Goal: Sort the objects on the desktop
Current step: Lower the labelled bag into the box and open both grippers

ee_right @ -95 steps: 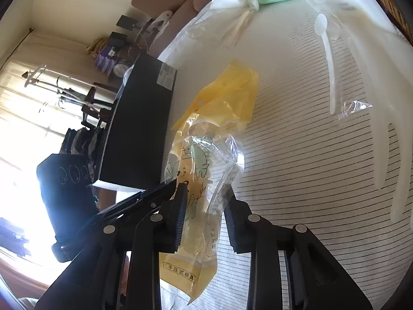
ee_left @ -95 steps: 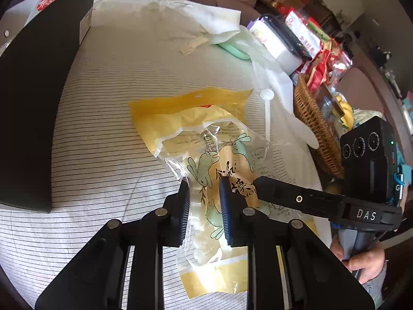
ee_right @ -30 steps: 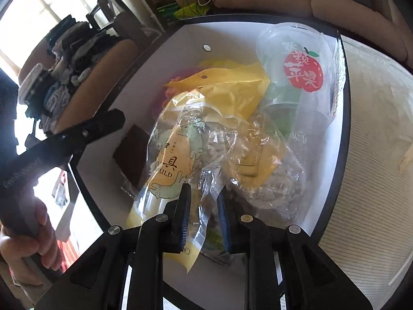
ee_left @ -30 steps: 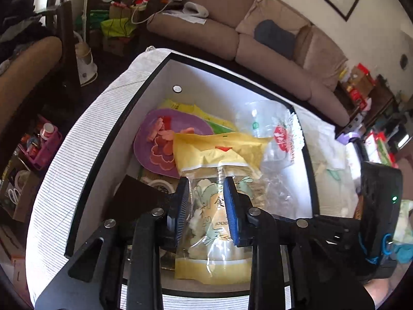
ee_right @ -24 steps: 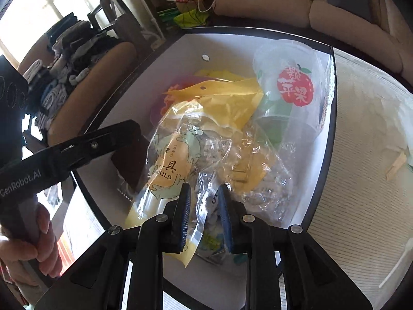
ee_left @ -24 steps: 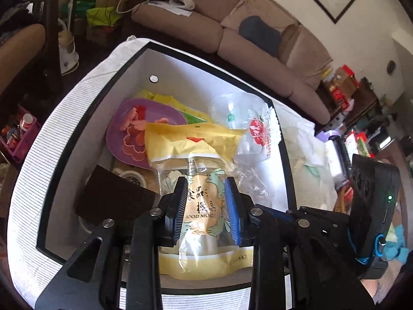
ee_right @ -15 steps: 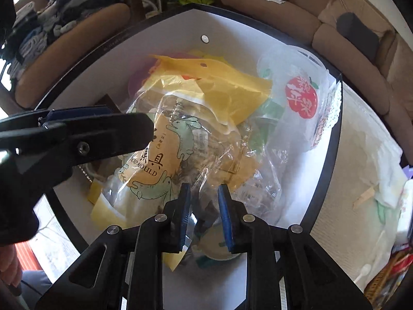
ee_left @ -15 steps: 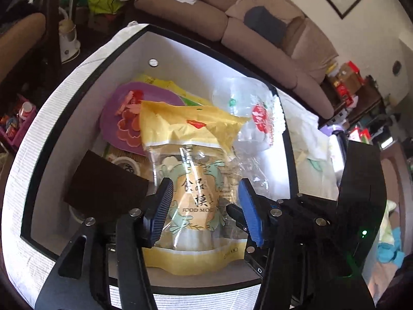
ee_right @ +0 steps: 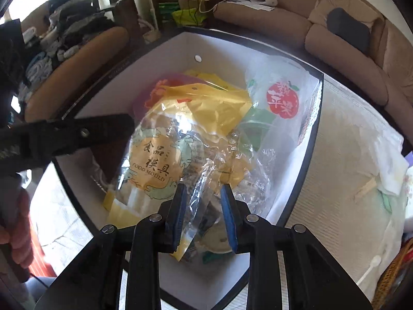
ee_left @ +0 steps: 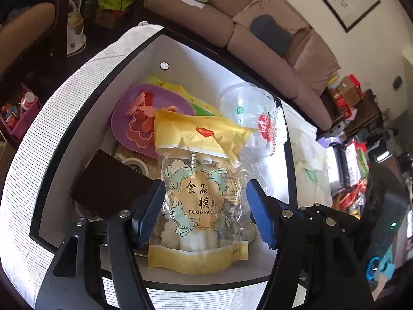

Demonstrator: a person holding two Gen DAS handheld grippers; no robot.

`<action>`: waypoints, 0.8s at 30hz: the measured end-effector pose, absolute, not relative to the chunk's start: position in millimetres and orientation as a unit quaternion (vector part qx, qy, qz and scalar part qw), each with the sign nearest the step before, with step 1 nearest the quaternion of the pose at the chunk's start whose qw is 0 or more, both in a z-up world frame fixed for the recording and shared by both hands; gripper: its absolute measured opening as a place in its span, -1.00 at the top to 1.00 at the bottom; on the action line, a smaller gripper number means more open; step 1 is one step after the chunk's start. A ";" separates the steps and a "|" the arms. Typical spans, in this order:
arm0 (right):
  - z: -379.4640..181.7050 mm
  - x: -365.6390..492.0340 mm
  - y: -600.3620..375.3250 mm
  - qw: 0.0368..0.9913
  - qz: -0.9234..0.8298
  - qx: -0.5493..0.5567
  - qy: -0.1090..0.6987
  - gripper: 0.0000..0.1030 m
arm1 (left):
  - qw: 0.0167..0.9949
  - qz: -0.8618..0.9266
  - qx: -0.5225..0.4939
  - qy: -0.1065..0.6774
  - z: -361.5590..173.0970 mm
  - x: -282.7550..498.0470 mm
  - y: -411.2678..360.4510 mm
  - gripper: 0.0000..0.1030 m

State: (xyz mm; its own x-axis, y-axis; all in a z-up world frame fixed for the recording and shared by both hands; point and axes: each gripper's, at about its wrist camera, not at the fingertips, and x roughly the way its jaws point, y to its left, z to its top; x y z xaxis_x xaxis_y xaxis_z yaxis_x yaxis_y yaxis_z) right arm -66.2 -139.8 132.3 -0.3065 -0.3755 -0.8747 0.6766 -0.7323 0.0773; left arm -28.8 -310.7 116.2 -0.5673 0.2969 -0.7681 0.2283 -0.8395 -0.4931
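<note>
A yellow and clear food mould bag (ee_left: 198, 201) lies in the black-rimmed white box (ee_left: 196, 64), on top of the other contents. My left gripper (ee_left: 205, 188) hangs over the bag's lower half. Its jaws are wide apart and opening, and the pads stand clear of the bag on both sides. In the right wrist view the same bag (ee_right: 155, 160) lies in the box (ee_right: 219, 51). My right gripper (ee_right: 201, 188) is opening, its jaws a little apart, and a loose clear corner of the bag stands between the pads.
A purple plate (ee_left: 129, 118) with pink shapes, a clear cup (ee_left: 247, 111) with a red logo and a black block (ee_left: 108, 186) share the box. Striped cloth (ee_left: 51, 118) covers the table around it. A white spoon (ee_right: 374, 261) and a wicker basket (ee_right: 395, 279) lie right.
The bag went from the striped cloth into the box, gripped by both grippers. In the last second the left jaws spread wide off it and the right jaws parted slightly.
</note>
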 end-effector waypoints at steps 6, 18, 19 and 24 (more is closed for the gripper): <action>159.7 -58.7 -86.4 0.331 -0.819 0.464 0.067 0.09 | 0.029 0.841 -0.509 -0.183 110.2 -35.3 -275.8 -0.21; 163.8 -43.9 -64.7 0.348 -0.818 0.457 0.026 -0.52 | 0.005 0.840 -0.517 -0.165 105.5 -33.9 -264.6 -0.33; 166.4 -41.0 -67.9 0.356 -0.819 0.449 0.028 -0.58 | 0.007 0.845 -0.502 -0.187 112.1 -30.6 -271.8 -0.57; 163.8 -33.0 -88.7 0.375 -0.819 0.431 0.053 -0.92 | -0.010 0.858 -0.457 -0.234 131.5 -18.0 -300.4 -1.00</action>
